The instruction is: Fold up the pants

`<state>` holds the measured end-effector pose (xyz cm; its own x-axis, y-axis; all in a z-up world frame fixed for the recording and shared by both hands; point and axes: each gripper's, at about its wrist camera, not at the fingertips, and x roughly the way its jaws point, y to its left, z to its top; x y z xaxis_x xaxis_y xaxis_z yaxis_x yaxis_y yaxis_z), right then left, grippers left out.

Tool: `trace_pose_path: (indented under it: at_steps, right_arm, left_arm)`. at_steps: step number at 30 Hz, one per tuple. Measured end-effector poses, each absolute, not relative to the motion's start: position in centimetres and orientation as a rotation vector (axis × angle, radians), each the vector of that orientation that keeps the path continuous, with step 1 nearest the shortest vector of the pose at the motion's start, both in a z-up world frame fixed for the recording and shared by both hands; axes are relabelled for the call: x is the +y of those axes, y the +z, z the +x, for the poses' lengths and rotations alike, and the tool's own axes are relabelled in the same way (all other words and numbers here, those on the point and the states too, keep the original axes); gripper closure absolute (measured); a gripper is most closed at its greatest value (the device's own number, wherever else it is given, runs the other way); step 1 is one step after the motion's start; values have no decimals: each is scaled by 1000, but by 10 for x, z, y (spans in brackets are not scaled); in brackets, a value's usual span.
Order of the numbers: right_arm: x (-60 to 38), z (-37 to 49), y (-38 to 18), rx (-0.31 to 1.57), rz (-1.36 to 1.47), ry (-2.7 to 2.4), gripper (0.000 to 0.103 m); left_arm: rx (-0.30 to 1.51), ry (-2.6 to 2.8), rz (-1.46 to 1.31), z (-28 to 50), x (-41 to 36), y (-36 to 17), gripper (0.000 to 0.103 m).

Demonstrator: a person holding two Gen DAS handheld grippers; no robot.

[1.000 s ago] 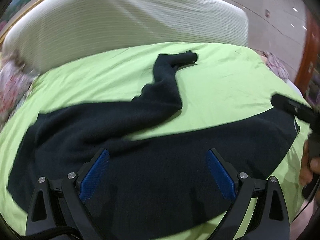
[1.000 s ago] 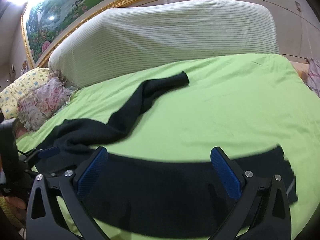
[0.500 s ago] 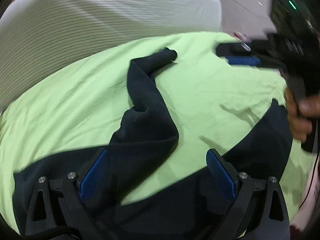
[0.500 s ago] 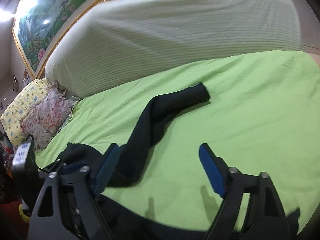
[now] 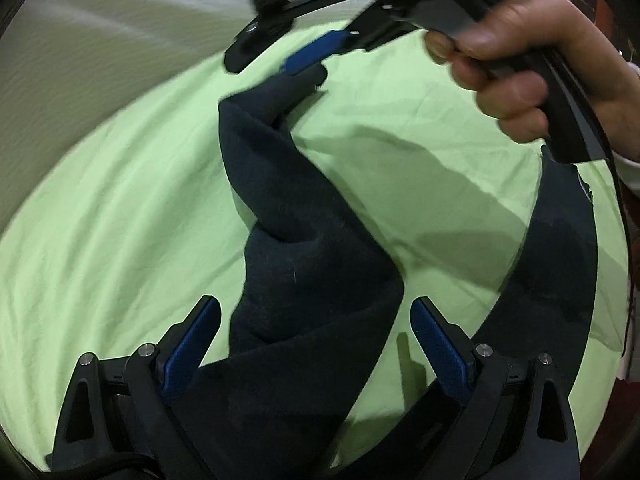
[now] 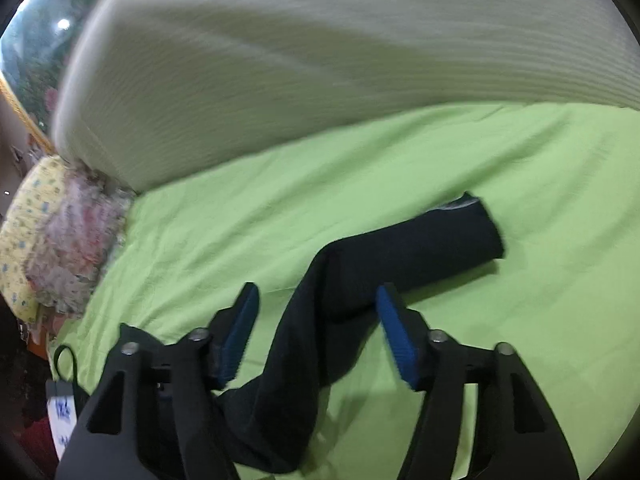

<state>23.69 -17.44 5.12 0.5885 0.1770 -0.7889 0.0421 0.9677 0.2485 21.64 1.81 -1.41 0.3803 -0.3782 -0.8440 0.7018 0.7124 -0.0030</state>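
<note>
Pants: I see the dark pants [image 5: 312, 264] spread on the green sheet [image 5: 100, 240]. In the left wrist view one leg runs from the lower centre up to a cuff at upper centre, and a second band of the same cloth curves down the right edge of the frame. In the right wrist view [image 6: 360, 280] the leg climbs from bottom centre, bends, and ends in a cuff at centre right.

Pants vs left jaws: the twisted leg rises up the middle of the frame in the gap between my left fingers; I cannot tell whether either pad touches it.

Pants vs right jaws: the bend of the leg sits in the gap between my right fingers; from the left wrist view one blue pad sits right at the cuff.

Left gripper [image 5: 314, 332]: jaws wide apart, holding nothing that I can see.

Right gripper [image 6: 318, 324]: jaws apart, not clamped on the cloth. In the left wrist view it shows at top centre [image 5: 308, 58], blurred.

Right hand [image 5: 532, 76]: upper right of the left wrist view, wrapped around the gripper handle.

Surroundings: a pale striped headboard [image 6: 320, 60] fills the top of the right wrist view; floral pillows [image 6: 52, 236] lie at the left edge.
</note>
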Motion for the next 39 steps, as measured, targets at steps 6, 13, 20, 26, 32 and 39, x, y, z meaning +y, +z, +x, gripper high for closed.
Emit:
trace_pose_path:
  at_steps: [6, 13, 20, 26, 32, 39]
  right_arm:
    - [-173, 268, 24, 1007, 287, 62, 61]
    - [-175, 256, 29, 961, 290, 66, 97]
    - [-206, 204, 60, 838, 382, 35, 98]
    - [-231, 132, 71, 714, 479, -33, 98]
    - [-240, 54, 64, 639, 514, -96, 98]
    - [-246, -24, 46, 599, 580, -151, 98]
  left_arm:
    - [1005, -731, 419, 218, 17, -34, 17]
    - [999, -750, 476, 204, 19, -34, 50]
    - [953, -739, 466, 193, 28, -26, 82]
    - [904, -719, 395, 173, 48, -8, 89]
    - [849, -706, 316, 143, 67, 11, 91]
    - [829, -706, 236, 110, 86, 25, 91]
